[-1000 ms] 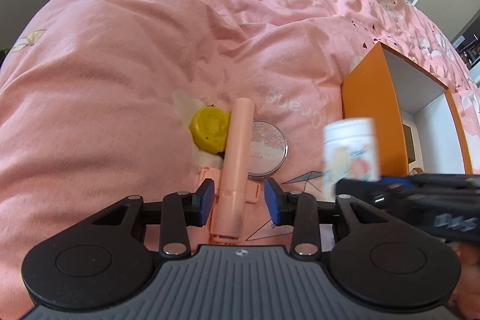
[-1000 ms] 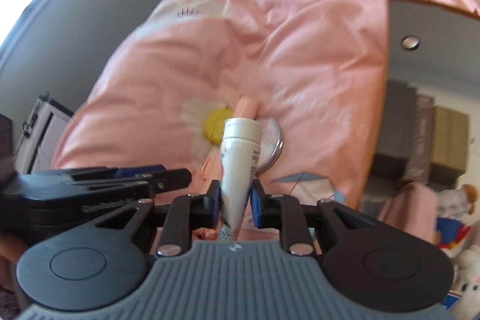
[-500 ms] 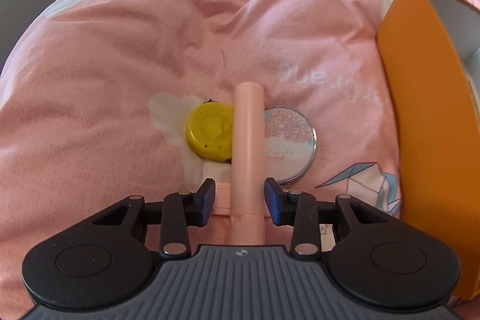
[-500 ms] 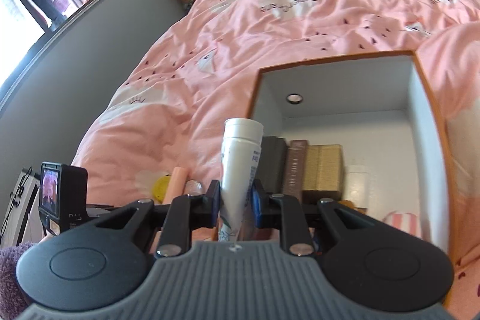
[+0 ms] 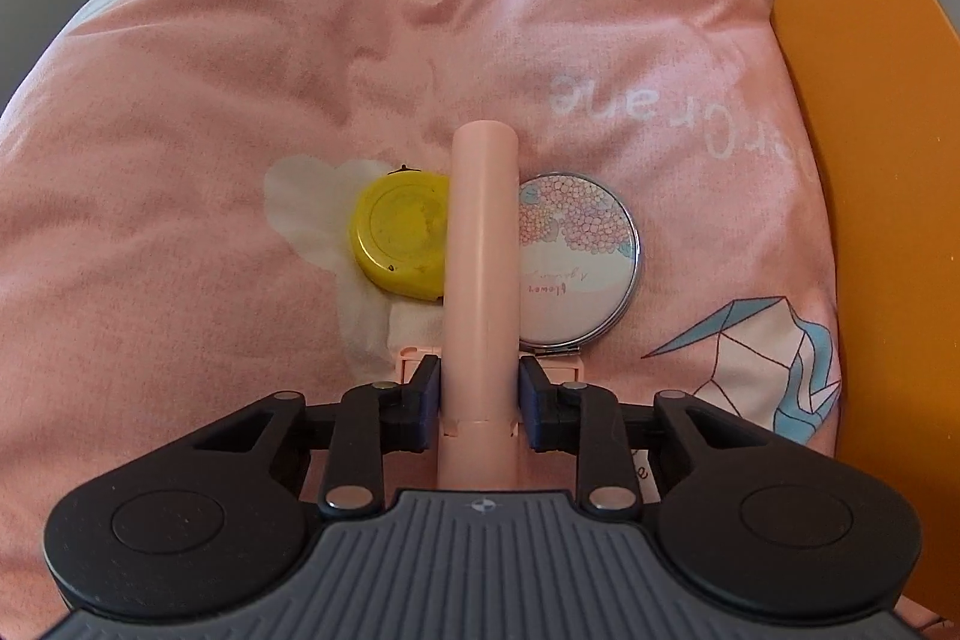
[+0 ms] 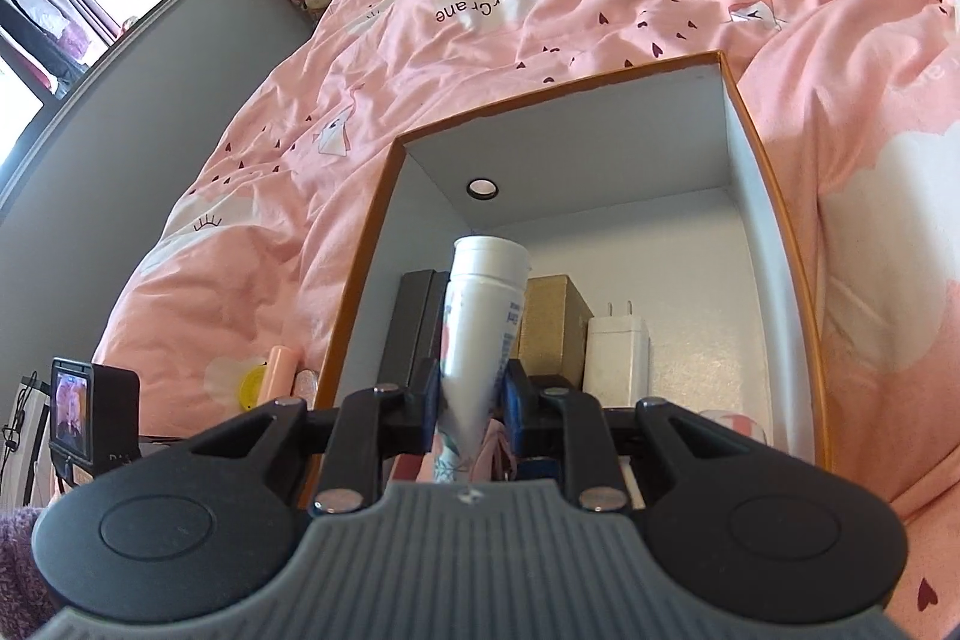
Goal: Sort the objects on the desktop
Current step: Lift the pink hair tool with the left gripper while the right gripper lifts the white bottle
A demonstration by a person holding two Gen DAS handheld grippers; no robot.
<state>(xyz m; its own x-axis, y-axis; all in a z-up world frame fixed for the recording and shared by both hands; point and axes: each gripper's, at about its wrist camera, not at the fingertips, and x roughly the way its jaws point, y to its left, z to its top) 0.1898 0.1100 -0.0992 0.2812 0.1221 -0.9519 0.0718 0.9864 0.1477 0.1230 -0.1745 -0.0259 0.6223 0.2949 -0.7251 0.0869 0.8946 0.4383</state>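
Note:
A pink tube [image 5: 483, 250] lies on the pink duvet between a yellow round lid [image 5: 402, 238] and a flowered compact mirror [image 5: 576, 256]. My left gripper [image 5: 480, 394] points down at it; its jaws are closing and the blue pads touch the tube's lower end on both sides. My right gripper [image 6: 471, 400] is shut on a white tube [image 6: 483, 316], cap up, held over the open orange box [image 6: 360, 292]. The pink tube [image 6: 282, 370] and yellow lid [image 6: 252, 388] also show at the left of the right wrist view.
The orange box's outer wall [image 5: 870, 160] stands close on the right of the items. Inside it are dark boxes [image 6: 414, 322], a gold box [image 6: 552, 316] and a white charger [image 6: 618, 358]. The left gripper's camera [image 6: 78, 412] shows at lower left. The duvet [image 5: 240, 100] is rumpled.
The left gripper came down over the pink tube and its jaws narrowed onto it. The right gripper carried the white tube from above the items to over the orange box.

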